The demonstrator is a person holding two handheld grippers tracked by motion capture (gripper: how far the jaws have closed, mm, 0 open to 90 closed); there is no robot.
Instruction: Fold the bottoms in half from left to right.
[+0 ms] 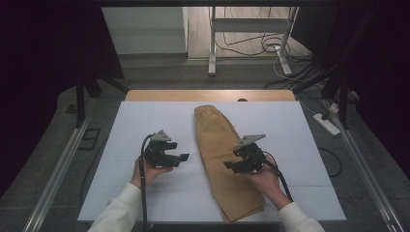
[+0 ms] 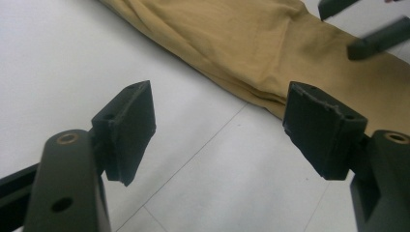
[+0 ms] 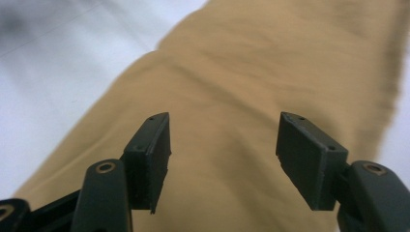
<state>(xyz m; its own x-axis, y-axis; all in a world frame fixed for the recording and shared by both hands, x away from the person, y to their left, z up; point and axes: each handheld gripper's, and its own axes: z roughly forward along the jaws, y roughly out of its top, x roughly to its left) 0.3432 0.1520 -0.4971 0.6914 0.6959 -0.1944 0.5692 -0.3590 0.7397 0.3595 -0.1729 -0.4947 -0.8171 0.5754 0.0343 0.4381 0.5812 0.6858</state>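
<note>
Tan cotton trousers (image 1: 225,159) lie folded lengthwise into one long strip on the white sheet (image 1: 145,121) covering the bench (image 1: 208,95), waistband at the far end, leg hems near the person's edge. They run just right of centre, angled slightly, which puts them within easy reach of both hands.

Right tool (image 1: 244,160) hangs over the middle of the strip, jaws spread wide w/ nothing between them. In the right gripper view the cloth (image 3: 251,72) lies under and beyond both pads, so it looks lined up to come down on the fabric about mid-leg, prob. for a crosswise fold.

Left tool (image 1: 167,153) sits off the cloth to its left, over bare sheet, also wide open & empty. Left gripper view shows the trousers' edge (image 2: 232,43) just past its jaws and the other tool's tips (image 2: 377,41) beyond. Likely it's waiting beside the fabric to take the near edge or pin it flat.

Waistband looks elasticated, gathered. No brand, label or readable writing on the trousers, sheet or tools; faint seam lines cross the sheet, nothing more.
</note>
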